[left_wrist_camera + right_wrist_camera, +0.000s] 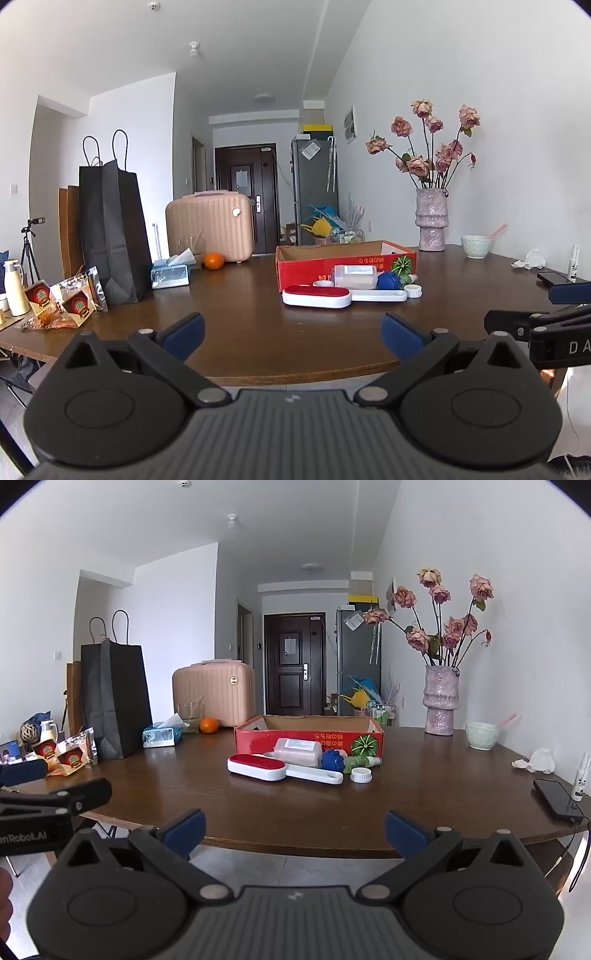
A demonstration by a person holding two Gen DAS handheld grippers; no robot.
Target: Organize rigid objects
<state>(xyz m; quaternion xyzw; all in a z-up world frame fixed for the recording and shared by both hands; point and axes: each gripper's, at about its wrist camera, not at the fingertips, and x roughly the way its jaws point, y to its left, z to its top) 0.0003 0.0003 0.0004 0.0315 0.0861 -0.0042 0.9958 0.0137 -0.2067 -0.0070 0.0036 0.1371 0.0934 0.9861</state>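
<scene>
A red cardboard box stands open on the brown table. In front of it lie a white brush with a red pad, a clear rectangular container, a blue-capped green bottle and a small white lid. My left gripper is open and empty near the table's front edge. My right gripper is open and empty, just off the front edge.
A black paper bag, tissue box, orange and pink case stand at the left. A vase of roses, a bowl, a phone and a spray bottle are at the right.
</scene>
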